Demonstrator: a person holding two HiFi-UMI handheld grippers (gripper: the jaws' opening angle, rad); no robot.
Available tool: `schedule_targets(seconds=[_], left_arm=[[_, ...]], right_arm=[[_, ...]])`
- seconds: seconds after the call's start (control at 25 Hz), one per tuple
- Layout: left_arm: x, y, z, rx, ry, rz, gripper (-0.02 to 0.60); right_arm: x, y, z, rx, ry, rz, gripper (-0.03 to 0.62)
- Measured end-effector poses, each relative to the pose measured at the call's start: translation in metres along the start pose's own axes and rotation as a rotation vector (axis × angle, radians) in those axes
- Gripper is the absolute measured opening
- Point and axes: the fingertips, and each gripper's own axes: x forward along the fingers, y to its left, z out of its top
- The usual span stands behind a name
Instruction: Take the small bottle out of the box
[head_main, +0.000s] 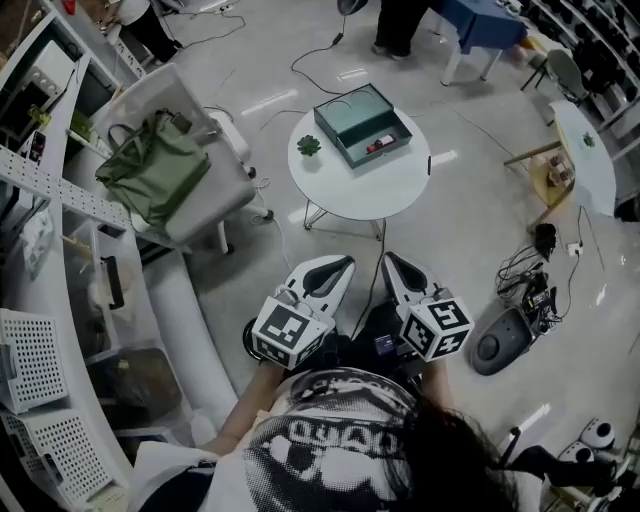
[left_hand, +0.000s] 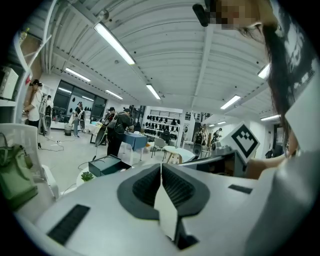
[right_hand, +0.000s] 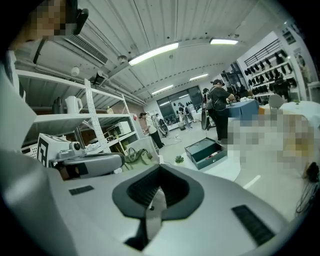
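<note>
My left hand-held gripper (left_hand: 161, 172) has its jaws pressed together with nothing between them, and my right hand-held gripper (right_hand: 159, 175) is likewise closed and empty. I hold both close to my body, side by side, pointing toward the box (head_main: 345, 108) but well apart from it.

The box lies open on the round white counter (head_main: 350, 190). The small bottle (head_main: 380, 144) lies on its side inside the box, near the wall that faces me. A little green plant (head_main: 309, 146) sits on the counter just beside the box, on its left. A green bag (head_main: 155, 170) rests on a seat farther left of the box.

I judge the task has not begun: the bottle is untouched. I have everything to do: close the gap, open a jaw pair, reach in, grip the bottle and lift it clear.
</note>
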Motion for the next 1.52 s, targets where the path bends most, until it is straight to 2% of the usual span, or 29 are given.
schedule_targets(seconds=[0.32,0.6,0.84,1.12,1.52], left_arm=[[0.076,0.003,0.01,-0.009,0.016,0.061,0.017],[0.147,0.003,0.031,-0.026,0.01,0.151,0.017],[0.19,-0.002,0.037,-0.04,0.019,0.234,0.017],[0.217,-0.011,0.036,-0.058,0.032,0.313,0.017],[0.236,-0.022,0.032,-0.078,0.08,0.333,0.017]], right_arm=[[0.018,-0.066,0.028,-0.049,0.038,0.07,0.0],[0.028,-0.138,0.071,-0.07,0.057,0.145,0.0],[0.029,-0.186,0.083,-0.069,0.085,0.203,0.0],[0.03,-0.215,0.091,-0.066,0.099,0.274,0.0],[0.03,-0.23,0.081,-0.024,0.123,0.312,0.0]])
